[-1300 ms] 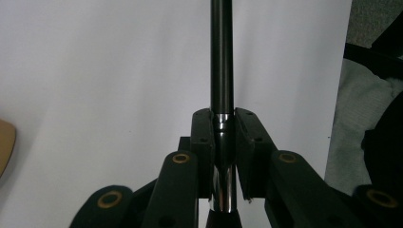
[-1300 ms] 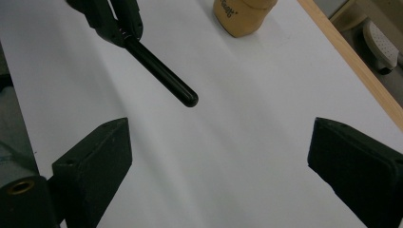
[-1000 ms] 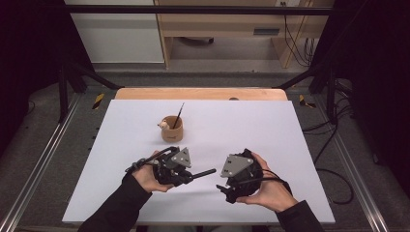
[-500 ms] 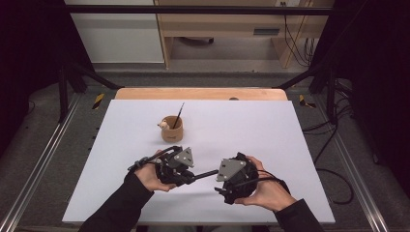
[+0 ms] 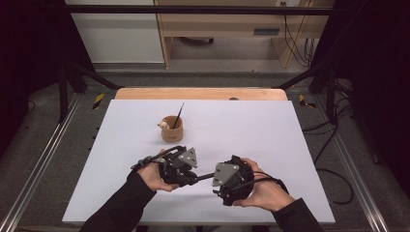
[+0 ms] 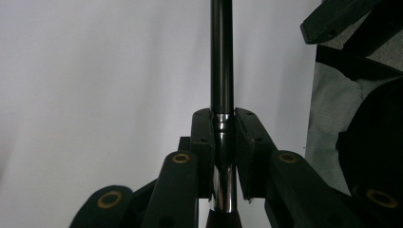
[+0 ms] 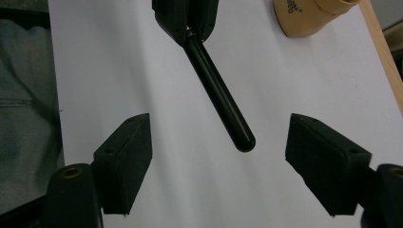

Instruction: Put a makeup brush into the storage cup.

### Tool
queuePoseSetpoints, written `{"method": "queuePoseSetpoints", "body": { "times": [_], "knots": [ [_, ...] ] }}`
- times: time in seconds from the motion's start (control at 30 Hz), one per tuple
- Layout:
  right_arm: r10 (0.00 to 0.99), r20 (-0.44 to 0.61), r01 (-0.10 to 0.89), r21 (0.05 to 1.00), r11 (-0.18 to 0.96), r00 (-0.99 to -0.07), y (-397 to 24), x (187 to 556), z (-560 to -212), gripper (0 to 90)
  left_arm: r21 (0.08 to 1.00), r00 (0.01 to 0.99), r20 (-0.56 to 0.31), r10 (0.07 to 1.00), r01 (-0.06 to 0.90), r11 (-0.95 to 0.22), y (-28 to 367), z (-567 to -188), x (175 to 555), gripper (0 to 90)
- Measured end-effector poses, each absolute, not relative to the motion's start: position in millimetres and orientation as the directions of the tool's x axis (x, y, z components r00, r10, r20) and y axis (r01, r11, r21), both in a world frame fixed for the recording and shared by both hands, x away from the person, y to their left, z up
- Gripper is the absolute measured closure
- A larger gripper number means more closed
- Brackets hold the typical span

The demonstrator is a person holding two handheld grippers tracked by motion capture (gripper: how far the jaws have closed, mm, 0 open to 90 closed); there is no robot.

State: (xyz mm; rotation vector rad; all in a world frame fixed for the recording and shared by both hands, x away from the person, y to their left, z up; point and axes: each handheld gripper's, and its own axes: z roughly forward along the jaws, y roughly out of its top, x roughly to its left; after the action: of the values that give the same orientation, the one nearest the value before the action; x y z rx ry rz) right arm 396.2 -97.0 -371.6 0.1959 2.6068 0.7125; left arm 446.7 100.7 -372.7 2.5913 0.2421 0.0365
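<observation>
Pen: the slim black glossy pen with a rounded end (image 5: 205, 177) lay level above the white bench (image 5: 270, 140), at about 6 o'clock of the bench top, bridging the gap between the two hands.
Left gripper: the left gripper (image 5: 189, 180) was clamped on the pen; in the left gripper view its fingers (image 6: 203, 142) pressed the barrel (image 6: 222, 71) from both sides at a metal ring, with the rest of the barrel running straight away towards 12 o'clock.
Right gripper: the right gripper (image 5: 216, 181) sat at 3 o'clock of the left one, facing it. In the right gripper view its fingers (image 7: 126, 159) stood apart with the free end of the pen (image 7: 218, 95) between them, touching neither pad.
Change: compared with a second before, the two hands had drawn closer together in the high view, so that the pen's free end came up to the right gripper. The right fingers had just been closing, with the pen end between them but not yet pinched.
Meaning: judged from this, a grip by the second hand on the free end was under way, either to take the pen over or to pull a cap off; which of the two cannot be told.
Cup: the small tan wooden cup (image 5: 171, 129) with a thin dark brush (image 5: 180, 113) in it stood well apart at 12 o'clock of the left hand (image 5: 152, 175), untouched.
</observation>
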Motion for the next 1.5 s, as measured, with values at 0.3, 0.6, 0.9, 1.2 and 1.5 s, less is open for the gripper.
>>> {"method": "queuePoseSetpoints", "body": {
  "times": [0.3,0.6,0.9,1.2,1.5],
  "knots": [
    [0.214,-0.38,-0.004,0.497,0.868,-0.9,-92.8,395.1,-375.4,30.0,0.501,0.986,-0.034,0.166,0.16,-0.851,95.9,-374.2,445.4,78.4],
    [0.17,-0.402,-0.042,0.467,0.883,-0.9,-90.1,394.6,-379.4,38.4,0.507,0.987,-0.043,0.152,0.153,-0.848,90.2,-373.8,443.5,78.4],
    [0.12,-0.415,-0.082,0.437,0.896,-0.902,-87.3,394.0,-384.0,49.4,0.498,0.989,-0.044,0.138,0.141,-0.856,86.3,-373.4,442.2,78.4],
    [0.052,-0.452,-0.144,0.388,0.91,-0.89,-84.4,393.9,-388.0,63.9,0.511,0.989,-0.056,0.139,0.149,-0.847,84.0,-373.9,438.0,78.4],
    [0.018,-0.458,-0.173,0.371,0.912,-0.889,-83.2,393.8,-388.9,74.4,0.505,0.99,-0.058,0.127,0.139,-0.852,82.0,-374.2,436.6,78.4]
  ]
}}
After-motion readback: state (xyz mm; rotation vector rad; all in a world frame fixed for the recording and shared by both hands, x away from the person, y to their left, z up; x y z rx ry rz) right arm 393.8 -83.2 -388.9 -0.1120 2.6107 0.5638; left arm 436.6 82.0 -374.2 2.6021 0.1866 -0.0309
